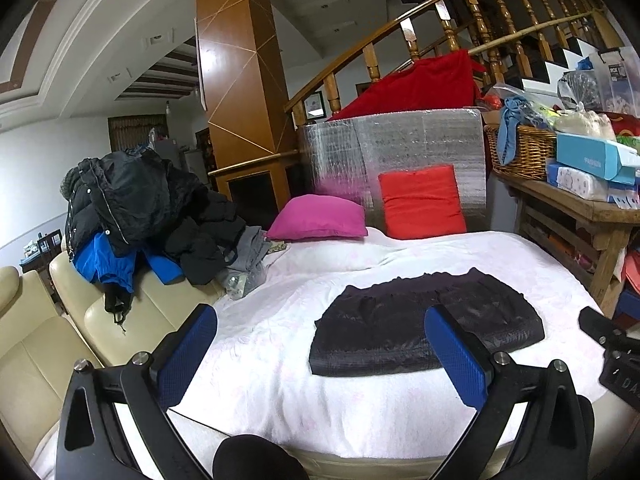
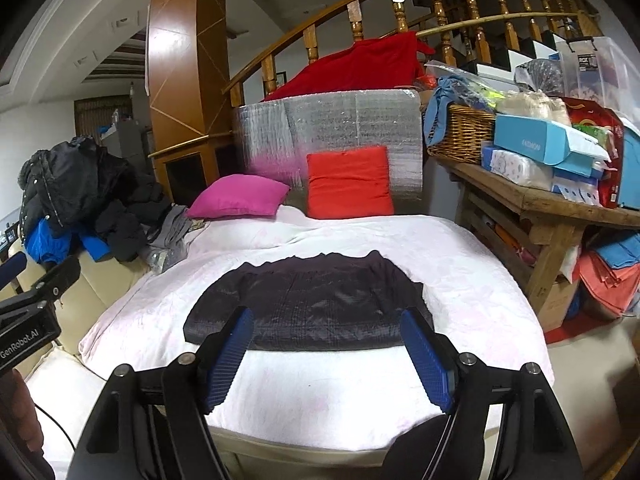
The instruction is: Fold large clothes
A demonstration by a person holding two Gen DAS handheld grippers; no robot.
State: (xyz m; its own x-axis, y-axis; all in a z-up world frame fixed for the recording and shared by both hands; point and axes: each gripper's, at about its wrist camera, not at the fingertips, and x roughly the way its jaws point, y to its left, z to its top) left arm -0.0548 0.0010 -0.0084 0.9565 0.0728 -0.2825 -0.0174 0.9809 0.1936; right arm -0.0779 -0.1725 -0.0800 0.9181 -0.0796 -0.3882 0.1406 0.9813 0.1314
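A dark folded garment point(image 1: 424, 328) point(image 2: 312, 304) lies flat on the white blanket point(image 1: 280, 360) point(image 2: 320, 384) that covers the bed. My left gripper point(image 1: 320, 320) hangs open above the blanket's near edge, to the left of the garment, with nothing between its blue pads. My right gripper point(image 2: 328, 320) is open too, just short of the garment's near edge, and holds nothing. The right gripper's body point(image 1: 616, 352) shows at the right edge of the left wrist view. The left gripper's body point(image 2: 28, 320) shows at the left edge of the right wrist view.
A heap of dark coats and blue clothes point(image 1: 132, 216) point(image 2: 76, 204) lies on a cream sofa point(image 1: 48, 340) to the left. A pink cushion point(image 1: 320, 218) and a red cushion point(image 1: 420, 200) stand at the bed's far end. On the right is a cluttered wooden table point(image 2: 540, 204).
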